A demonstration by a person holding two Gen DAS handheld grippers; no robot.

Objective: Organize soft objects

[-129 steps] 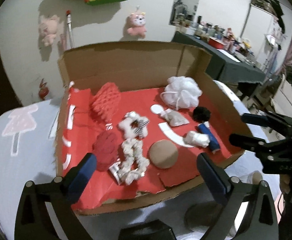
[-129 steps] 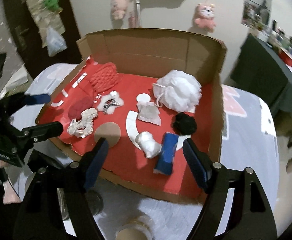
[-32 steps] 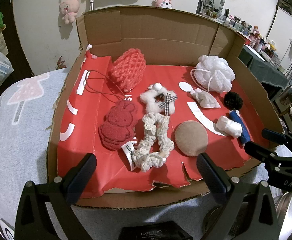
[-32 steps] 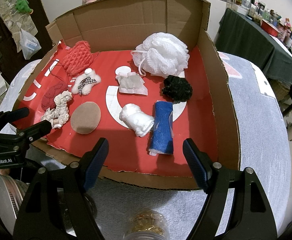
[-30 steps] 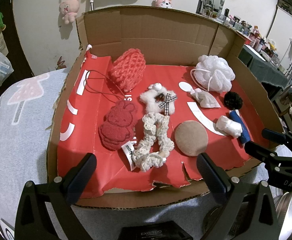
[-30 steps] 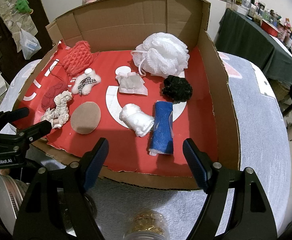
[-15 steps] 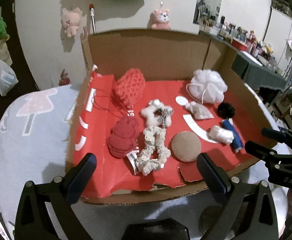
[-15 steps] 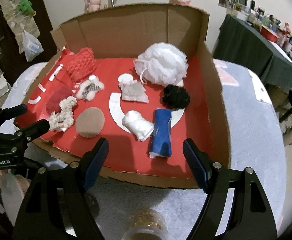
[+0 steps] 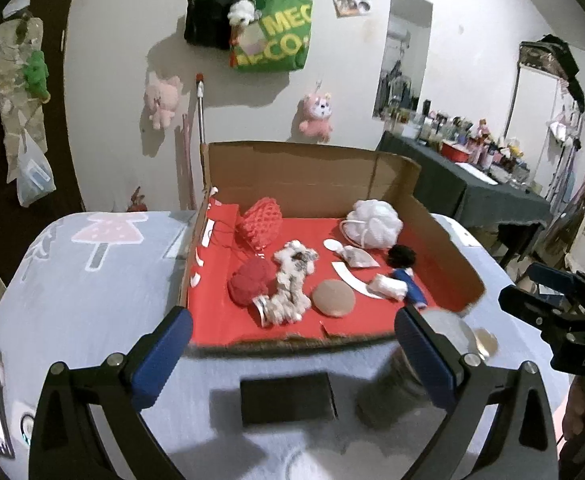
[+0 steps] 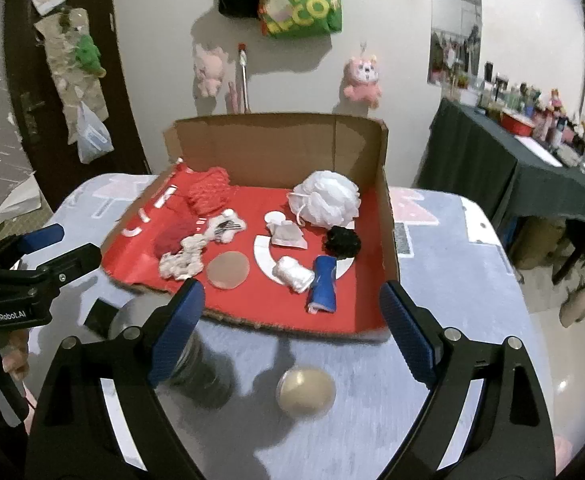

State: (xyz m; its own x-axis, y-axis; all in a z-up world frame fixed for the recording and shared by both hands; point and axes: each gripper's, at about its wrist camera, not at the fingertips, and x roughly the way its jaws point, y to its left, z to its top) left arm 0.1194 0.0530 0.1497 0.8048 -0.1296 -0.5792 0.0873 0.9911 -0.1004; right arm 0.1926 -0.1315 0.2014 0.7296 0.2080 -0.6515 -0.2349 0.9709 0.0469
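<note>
- We are holding the left gripper [image 9: 292, 346] with its blue-padded jaws standing wide apart and nothing between them, hovering over the near edge of the table [image 9: 72, 300].
- We are holding the right gripper [image 10: 290, 318] likewise spread, its jaws having just been opening further, with nothing between the pads.
- Just under the grippers, near the table's front edge, a black flat block [image 9: 288, 398], a grey-lidded jar [image 10: 196, 364] and a gold-lidded jar [image 10: 306, 392] are sitting, all blurred.
- Beyond them the cardboard box [image 10: 276, 148] is lying open toward us, its floor lined with red paper [image 10: 284, 304].
- Toward the box's left wall we are seeing a red knitted pouch [image 9: 261, 222] at the back and a dark red plush [image 9: 250, 286] nearer the front.
- Beside the plush a cream lace scrunchie [image 9: 288, 300] is lying, touching a white fluffy hair piece [image 9: 296, 256] behind it.
- A tan round puff [image 10: 228, 269] is resting near the box's front edge, about the middle.
- Toward the right wall a white mesh bath pouf [image 10: 326, 198] is sitting at the back, with a small sachet [image 10: 288, 236] and a black scrunchie [image 10: 342, 242] in front of it.
- Nearest the front right, a white rolled cloth [image 10: 292, 274] is lying just beside a blue rolled cloth [image 10: 324, 282].
- On the wall behind, a green bag [image 10: 302, 0] and two pink plush toys [image 10: 362, 76] are hanging.
</note>
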